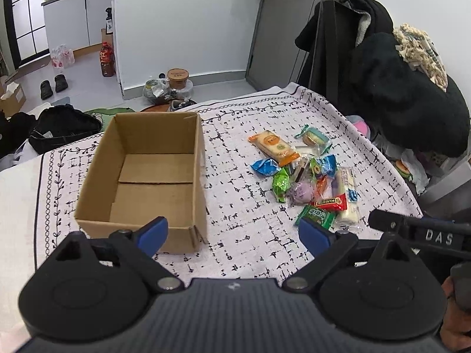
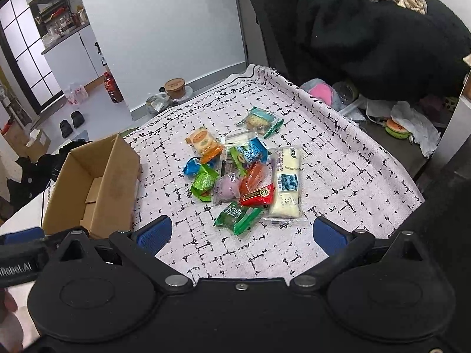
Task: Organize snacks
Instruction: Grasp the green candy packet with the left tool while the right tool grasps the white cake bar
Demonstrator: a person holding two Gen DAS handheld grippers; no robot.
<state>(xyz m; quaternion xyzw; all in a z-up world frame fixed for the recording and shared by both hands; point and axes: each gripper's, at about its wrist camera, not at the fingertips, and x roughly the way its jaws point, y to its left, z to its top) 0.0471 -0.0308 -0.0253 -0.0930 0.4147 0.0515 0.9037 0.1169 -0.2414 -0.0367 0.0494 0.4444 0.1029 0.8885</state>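
Left wrist view: the left gripper [image 1: 234, 236] hovers above the patterned tablecloth [image 1: 244, 235] with its blue-padded fingers [image 1: 154, 234] spread wide and nothing between them. An open cardboard box [image 1: 144, 176] sits ahead on the left, holding nothing, its long axis running away from the camera. To its right lies the pile of wrapped snacks [image 1: 306, 176], well apart from the box. An orange cracker packet [image 1: 273, 147] lies at the far edge of the pile, its length slanting from far left to near right. A long white cake bar [image 1: 348, 197] lies at the right edge, pointing nearly straight away. A dark green packet [image 1: 316, 216] is nearest, just beside the right finger pad.

Right wrist view: the right gripper [image 2: 241, 235] is held above the cloth [image 2: 338, 182] with its fingers [image 2: 329, 235] wide apart and empty. The snacks [image 2: 241, 173] lie straight ahead. The white bar [image 2: 287, 185] with a blueberry picture runs lengthways away from the camera; a red packet [image 2: 257, 195] touches its left side, and the green packet [image 2: 238, 216] lies nearest, slanted. The box [image 2: 94, 185] stands at the left.
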